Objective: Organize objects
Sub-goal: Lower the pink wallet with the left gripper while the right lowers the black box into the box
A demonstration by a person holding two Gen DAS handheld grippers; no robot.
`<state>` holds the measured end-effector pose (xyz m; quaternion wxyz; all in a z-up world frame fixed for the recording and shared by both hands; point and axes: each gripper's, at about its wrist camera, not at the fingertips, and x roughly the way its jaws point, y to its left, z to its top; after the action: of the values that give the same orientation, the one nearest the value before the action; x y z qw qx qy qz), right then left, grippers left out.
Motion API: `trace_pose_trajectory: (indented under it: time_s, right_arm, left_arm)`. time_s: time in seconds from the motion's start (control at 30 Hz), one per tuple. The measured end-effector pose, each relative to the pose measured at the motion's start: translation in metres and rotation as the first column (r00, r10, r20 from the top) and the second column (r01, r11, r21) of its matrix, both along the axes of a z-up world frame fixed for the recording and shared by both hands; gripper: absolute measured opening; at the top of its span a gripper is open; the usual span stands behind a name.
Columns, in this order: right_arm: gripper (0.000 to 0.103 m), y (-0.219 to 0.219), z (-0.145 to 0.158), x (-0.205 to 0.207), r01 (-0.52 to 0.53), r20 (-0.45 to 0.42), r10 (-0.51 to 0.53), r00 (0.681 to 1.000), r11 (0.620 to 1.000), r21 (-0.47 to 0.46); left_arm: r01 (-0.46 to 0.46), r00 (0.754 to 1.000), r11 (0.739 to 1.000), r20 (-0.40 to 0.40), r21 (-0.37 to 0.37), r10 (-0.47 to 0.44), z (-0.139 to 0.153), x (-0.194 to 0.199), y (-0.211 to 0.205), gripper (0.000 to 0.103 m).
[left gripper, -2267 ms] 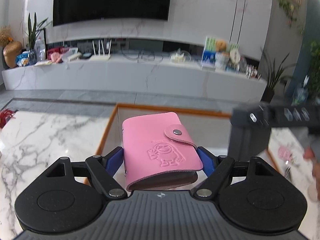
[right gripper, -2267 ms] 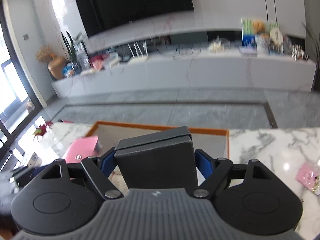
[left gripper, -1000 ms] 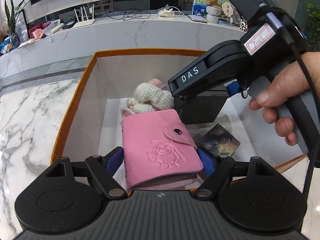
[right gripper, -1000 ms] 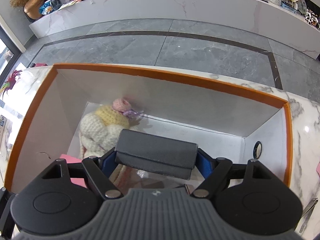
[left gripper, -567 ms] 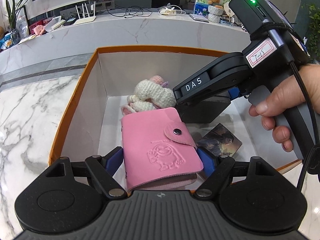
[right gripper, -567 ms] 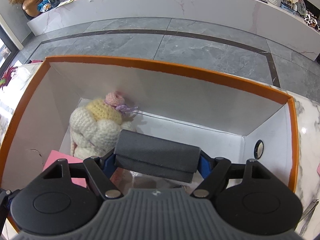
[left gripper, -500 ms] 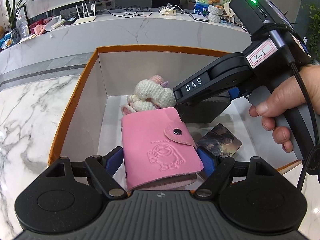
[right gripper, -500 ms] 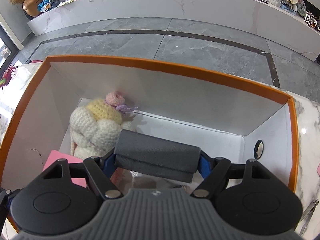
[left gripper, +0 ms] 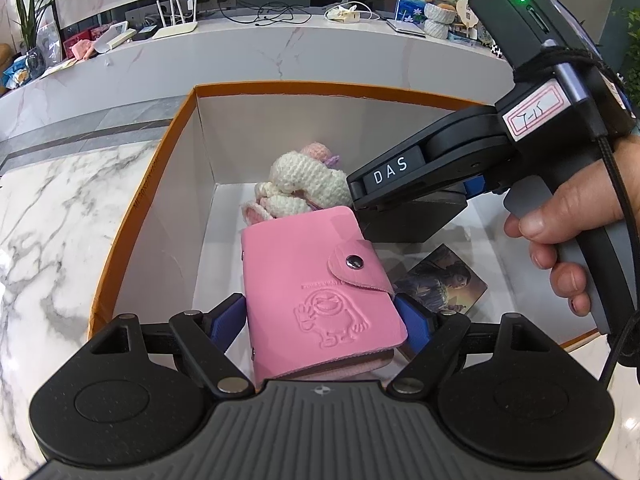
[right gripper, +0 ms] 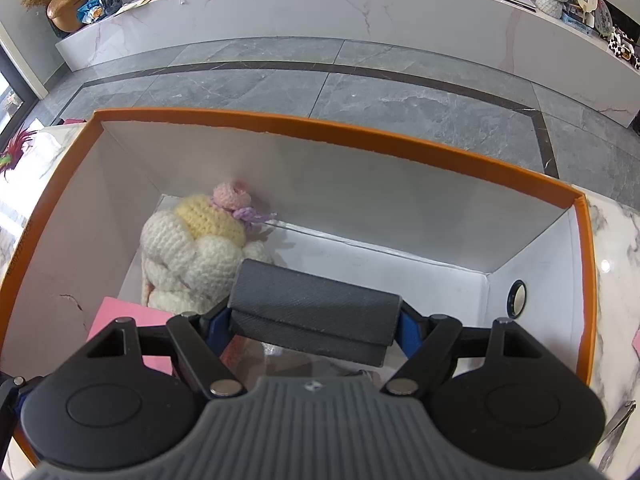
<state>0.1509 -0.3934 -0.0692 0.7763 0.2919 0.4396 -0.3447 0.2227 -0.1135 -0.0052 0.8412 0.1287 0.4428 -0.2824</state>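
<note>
My left gripper (left gripper: 320,320) is shut on a pink card wallet (left gripper: 320,292) with a snap flap and an embossed figure, held over the near edge of an orange-rimmed white box (left gripper: 132,216). My right gripper (right gripper: 314,322) is shut on a dark grey wallet (right gripper: 316,312) and reaches down inside the same box (right gripper: 340,128). In the left wrist view the right gripper's black body marked DAS (left gripper: 424,172) crosses above the box, held by a person's hand (left gripper: 560,236). A crocheted cream doll (right gripper: 192,248) lies in the box's far left corner.
A picture card (left gripper: 440,280) lies on the box floor. The box stands on a white marble table (left gripper: 52,216). A small round hole (right gripper: 517,300) marks the box's right wall. Beyond lie a grey tiled floor and a long white counter (right gripper: 360,4) with clutter.
Both grippers came from high above the table down to the box, each still gripping its wallet. Over the last second the box and doll have slid slightly lower in both views.
</note>
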Motion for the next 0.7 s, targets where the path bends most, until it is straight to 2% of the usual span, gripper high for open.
trace_pose_trajectory:
  time_s: [0.53,0.7]
  right_arm:
    - [0.079,0.0047,-0.0047,0.0035,-0.009,-0.003,0.009,1.0,1.0,0.005]
    - [0.084,0.0038,-0.0061,0.0025,-0.01,0.005,0.01,1.0,1.0,0.015]
  left_arm:
    - [-0.015,1.0,0.999,-0.006,0.028,0.015,-0.0025,0.0,-0.0066,0.095]
    - [-0.011,1.0,0.999,-0.005,0.036,0.012,-0.0033,-0.0009,-0.0081,0.095]
